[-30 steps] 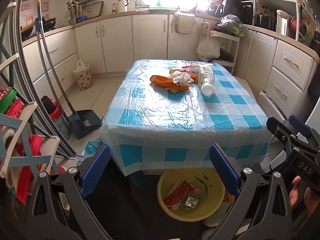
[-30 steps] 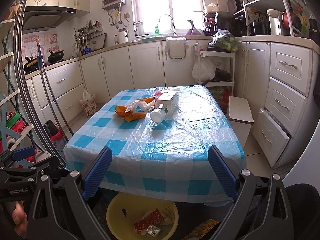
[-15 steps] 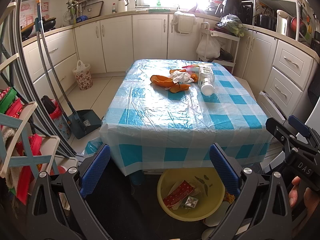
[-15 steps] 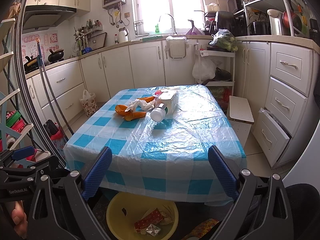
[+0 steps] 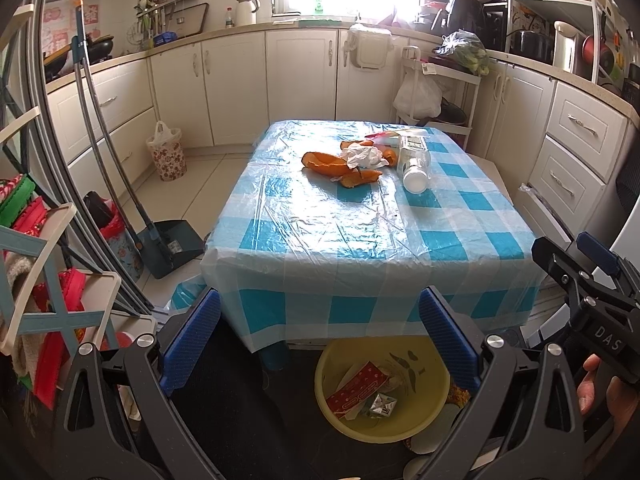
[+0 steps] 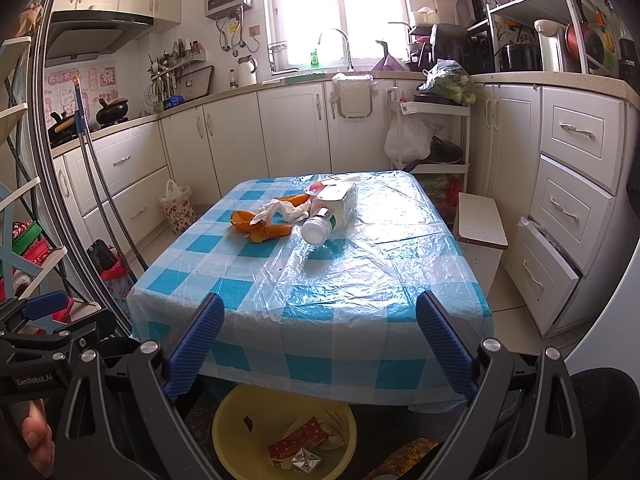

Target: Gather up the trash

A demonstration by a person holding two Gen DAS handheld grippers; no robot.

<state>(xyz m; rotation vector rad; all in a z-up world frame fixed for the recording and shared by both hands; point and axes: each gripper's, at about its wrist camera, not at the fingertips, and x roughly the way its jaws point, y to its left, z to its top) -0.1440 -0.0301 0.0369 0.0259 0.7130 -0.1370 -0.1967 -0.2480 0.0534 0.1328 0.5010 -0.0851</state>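
Note:
Trash lies at the far end of a table with a blue-checked cloth (image 5: 360, 240) (image 6: 340, 280): orange peels (image 5: 324, 160) (image 6: 268, 232), a crumpled white tissue (image 5: 362, 156) (image 6: 288, 210), and a plastic bottle (image 5: 414, 160) (image 6: 326, 222) on its side with a white cap. A yellow basin (image 5: 432, 408) (image 6: 232, 432) on the floor at the table's near edge holds a red wrapper (image 5: 356, 390) (image 6: 298, 440) and foil. My left gripper (image 5: 320, 344) and right gripper (image 6: 316, 344) are both open and empty, held back from the table's near edge above the basin.
White cabinets (image 5: 240, 80) line the kitchen walls. A dustpan and broom (image 5: 172, 244) stand left of the table beside a rack (image 5: 40, 260). A small white stool (image 6: 480, 232) sits to the table's right. The other gripper and a hand (image 5: 592, 380) show at the right edge.

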